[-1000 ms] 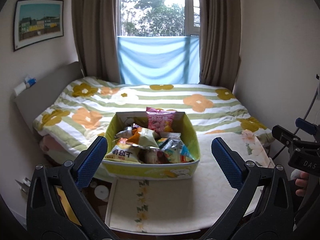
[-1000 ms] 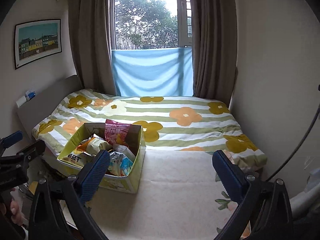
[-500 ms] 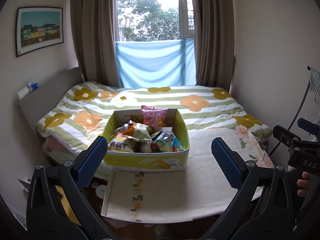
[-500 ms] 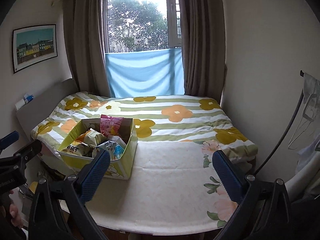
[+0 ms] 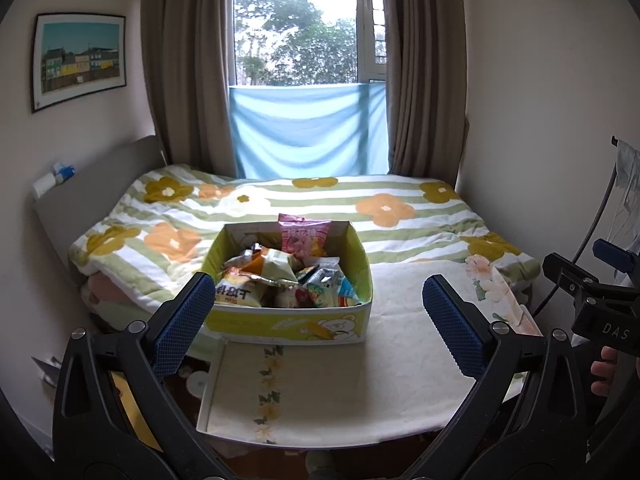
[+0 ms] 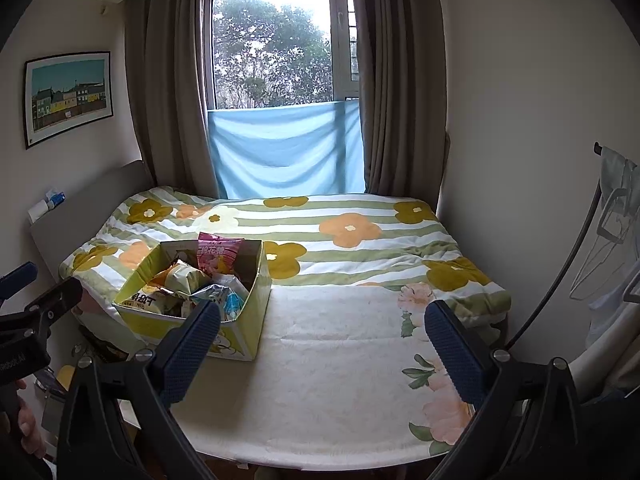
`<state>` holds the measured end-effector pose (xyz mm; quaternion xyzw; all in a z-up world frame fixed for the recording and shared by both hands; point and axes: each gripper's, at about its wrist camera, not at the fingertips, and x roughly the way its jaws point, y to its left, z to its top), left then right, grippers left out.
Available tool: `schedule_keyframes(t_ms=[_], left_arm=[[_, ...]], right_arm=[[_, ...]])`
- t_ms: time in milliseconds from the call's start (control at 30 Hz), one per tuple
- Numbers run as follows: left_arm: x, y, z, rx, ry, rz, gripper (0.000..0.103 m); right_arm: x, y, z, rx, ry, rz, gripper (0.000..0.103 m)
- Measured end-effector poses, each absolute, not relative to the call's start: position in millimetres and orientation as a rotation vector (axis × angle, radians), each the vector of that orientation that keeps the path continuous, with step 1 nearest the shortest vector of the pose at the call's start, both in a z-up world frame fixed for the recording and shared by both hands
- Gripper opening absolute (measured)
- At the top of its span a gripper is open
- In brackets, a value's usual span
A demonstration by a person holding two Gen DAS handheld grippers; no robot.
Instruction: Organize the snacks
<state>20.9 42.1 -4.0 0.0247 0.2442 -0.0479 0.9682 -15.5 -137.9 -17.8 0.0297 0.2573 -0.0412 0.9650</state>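
A yellow-green cardboard box (image 5: 296, 324) stands at the far left part of a small table (image 5: 400, 360) with a white floral cloth. It is full of snack packets, with a pink packet (image 5: 305, 236) upright at its back. The box also shows in the right wrist view (image 6: 240, 336), with the pink packet (image 6: 219, 256). My left gripper (image 5: 318, 320) is open and empty, held back from the near side of the box. My right gripper (image 6: 320, 336) is open and empty, above the table to the right of the box.
A bed with a flowered striped quilt (image 5: 360, 208) lies right behind the table. A headboard (image 5: 88, 196) is on the left. A rack with hangers (image 6: 612, 220) stands at the right. The other gripper shows at the right edge (image 5: 592, 308) of the left wrist view.
Both grippers have pulled back and up from the box and table, so the box looks smaller and more of the table shows. Both stay open and empty.
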Motion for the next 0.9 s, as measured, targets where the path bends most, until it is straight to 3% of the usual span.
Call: schedule_keyframes(t_ms=[900], left_arm=[[25.9,40.8,-3.1,0.05,0.495,-0.091,0.103]], right_arm=[[-10.8,-141.9,-17.8,0.064,0.525,-0.09,0.102]])
